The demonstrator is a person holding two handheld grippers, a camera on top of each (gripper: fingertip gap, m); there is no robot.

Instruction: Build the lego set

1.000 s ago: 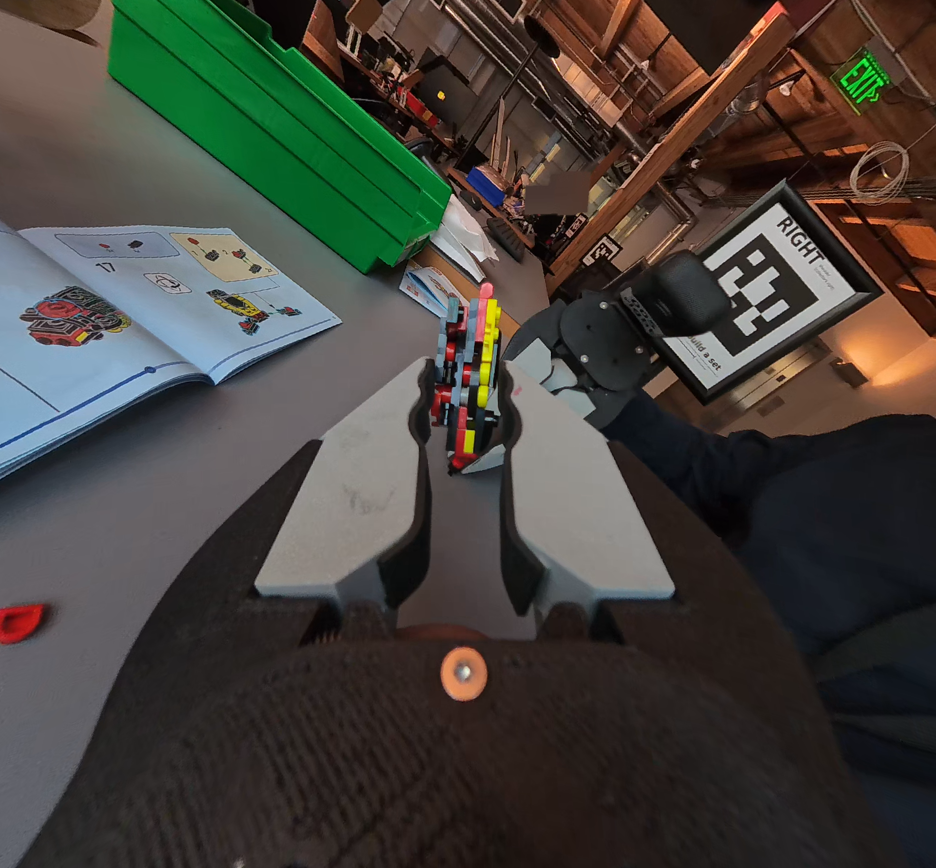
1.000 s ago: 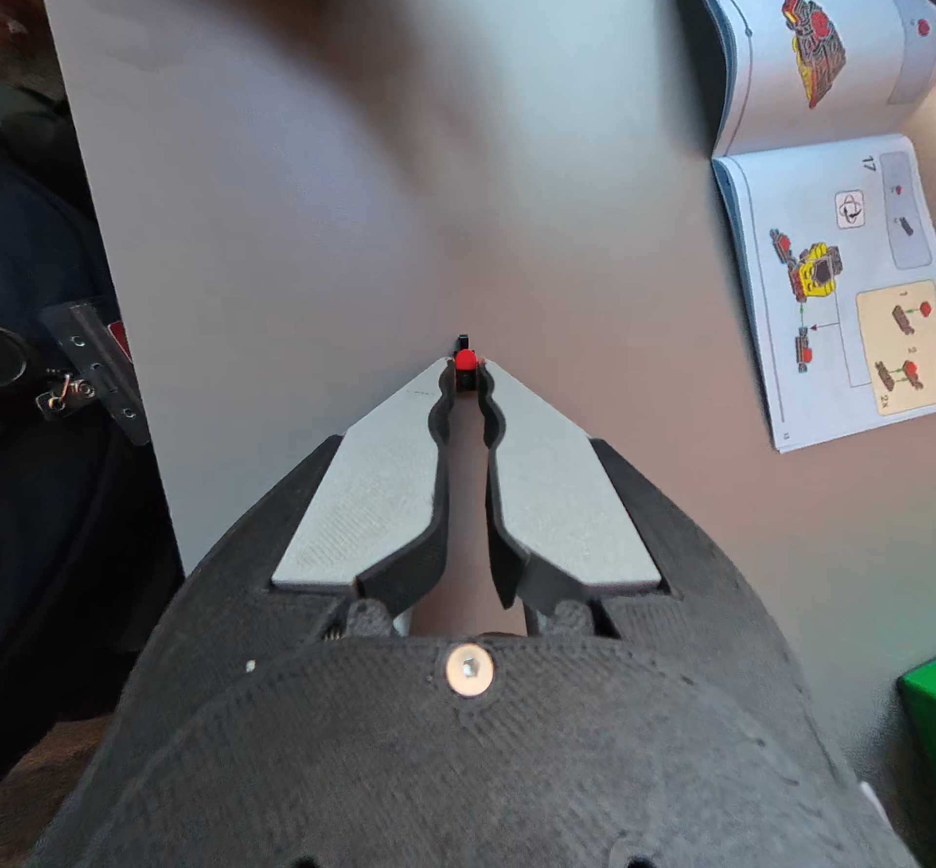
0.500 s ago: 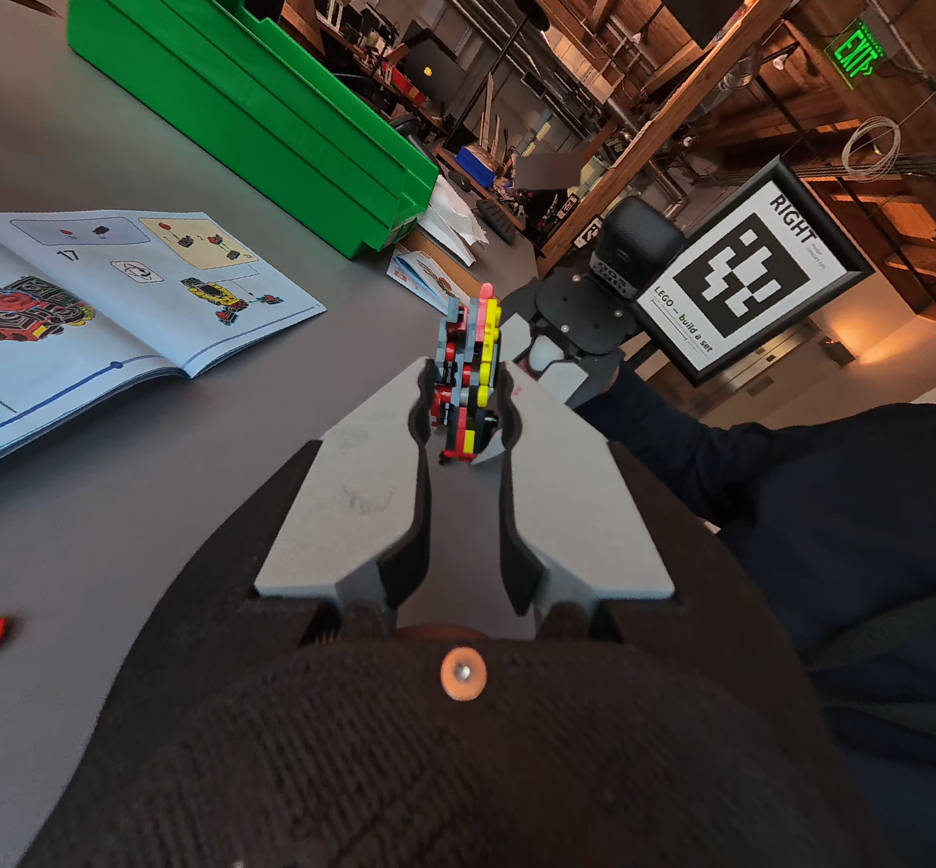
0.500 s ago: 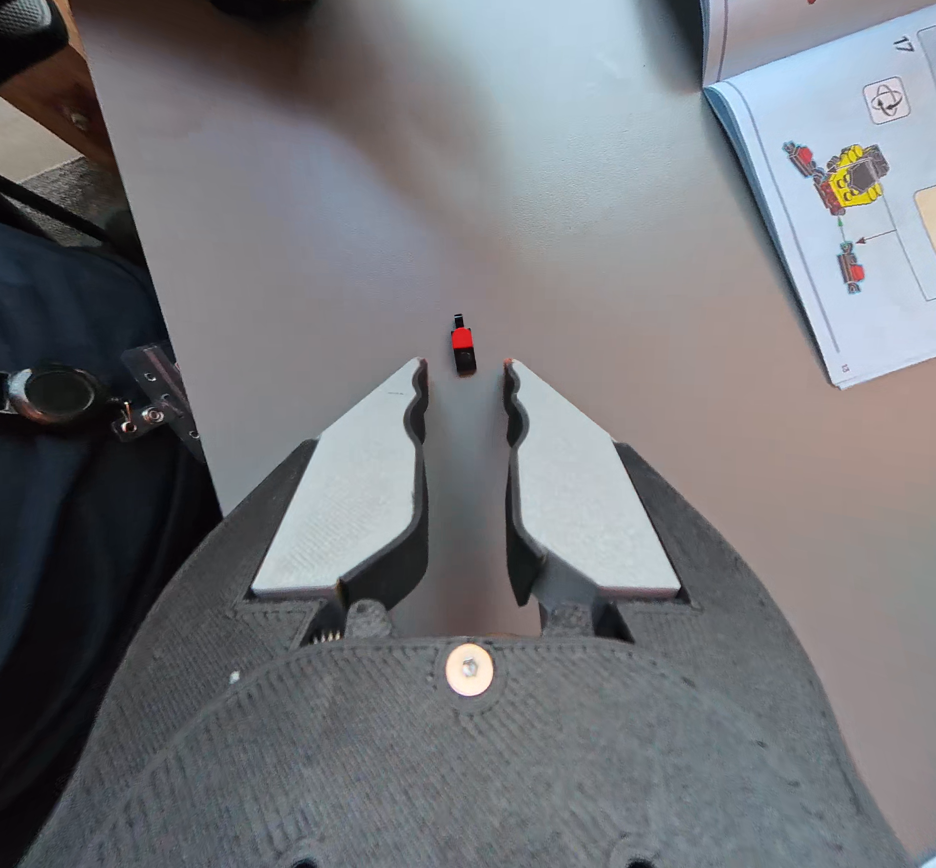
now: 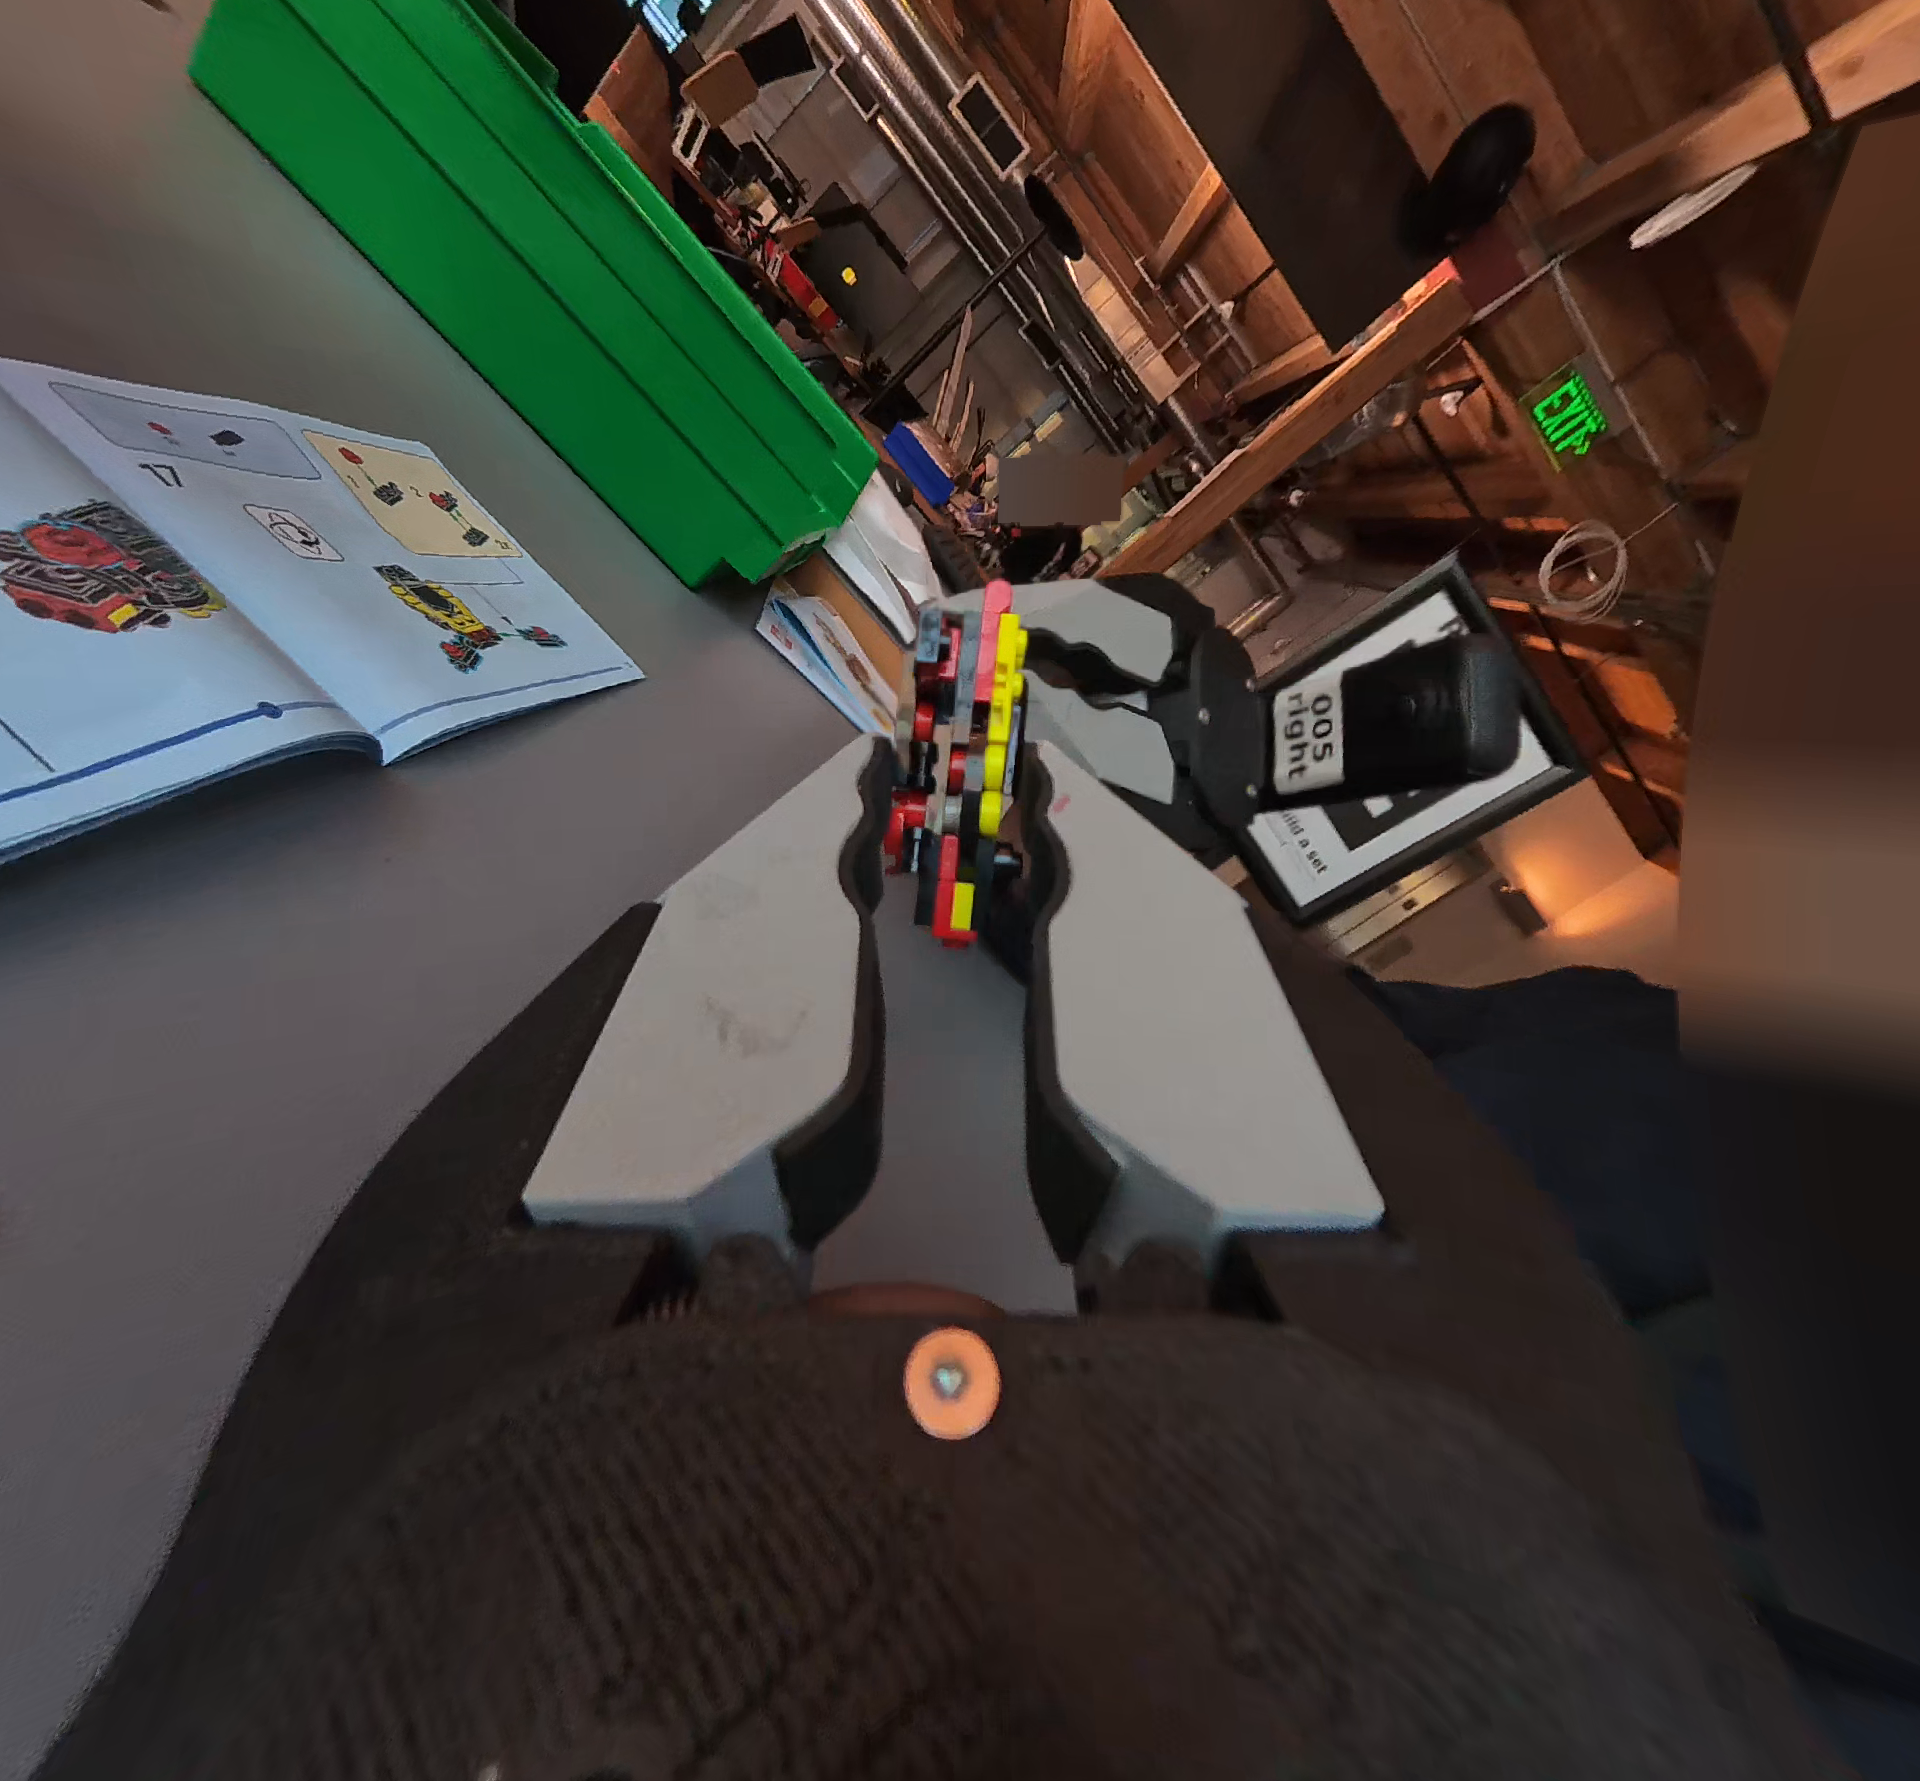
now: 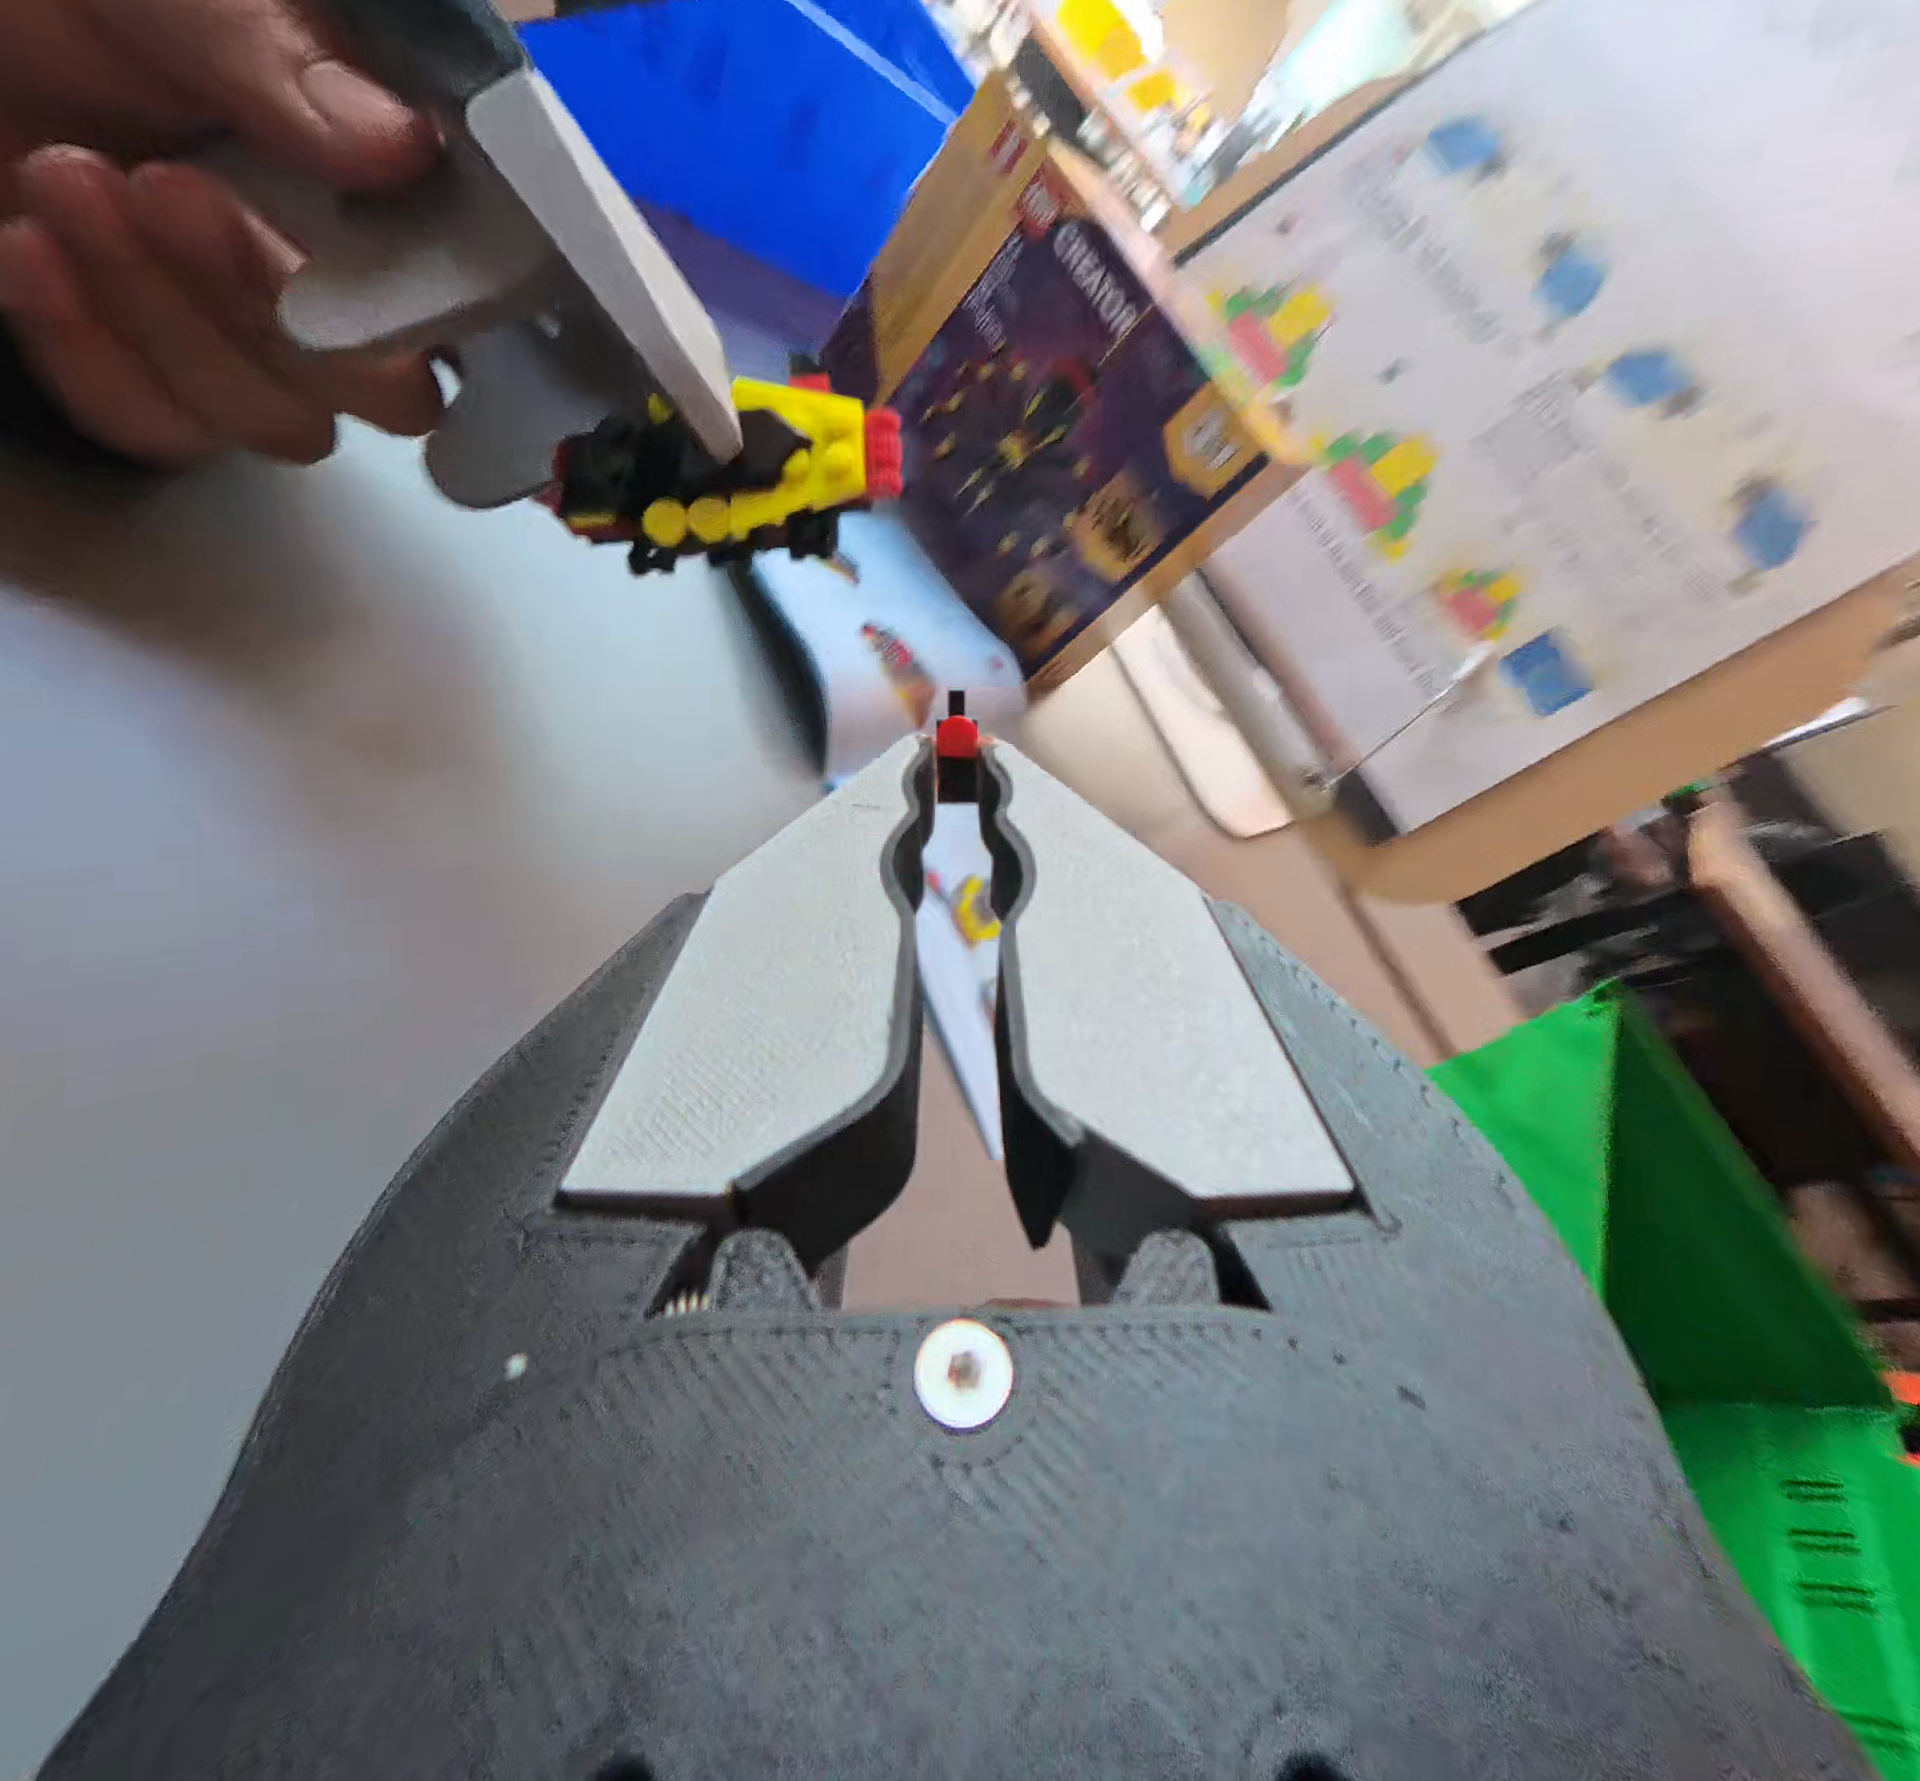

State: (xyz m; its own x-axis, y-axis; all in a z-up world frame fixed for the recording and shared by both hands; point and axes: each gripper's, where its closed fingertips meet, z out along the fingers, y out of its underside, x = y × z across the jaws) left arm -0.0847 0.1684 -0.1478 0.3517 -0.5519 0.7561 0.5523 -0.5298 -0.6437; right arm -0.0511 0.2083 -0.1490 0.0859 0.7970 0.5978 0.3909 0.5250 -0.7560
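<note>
My left gripper (image 5: pixel 956 775) is shut on the partly built lego model (image 5: pixel 961 723), a red, yellow, black and grey stack held on edge above the grey table (image 5: pixel 208 1004). My right gripper (image 6: pixel 956 760) is shut on a small red and black piece (image 6: pixel 956 744) and held in the air. In the left wrist view the right gripper (image 5: pixel 1034 671) sits just right of the model, fingertips close to its yellow side. In the right wrist view the left gripper (image 6: pixel 623 474), held by a hand (image 6: pixel 156 256), carries the model (image 6: pixel 727 484) at the upper left.
The open instruction booklet (image 5: pixel 260 588) lies on the table to the left. A long green bin (image 5: pixel 520 256) stands behind it and shows at the right in the right wrist view (image 6: pixel 1662 1212). A lego box (image 6: pixel 1039 401) and a blue bin (image 6: pixel 779 100) stand beyond.
My right gripper opened over the small piece on the table, then shut on it and lifted it up toward the model. My left gripper kept hold of the model.
</note>
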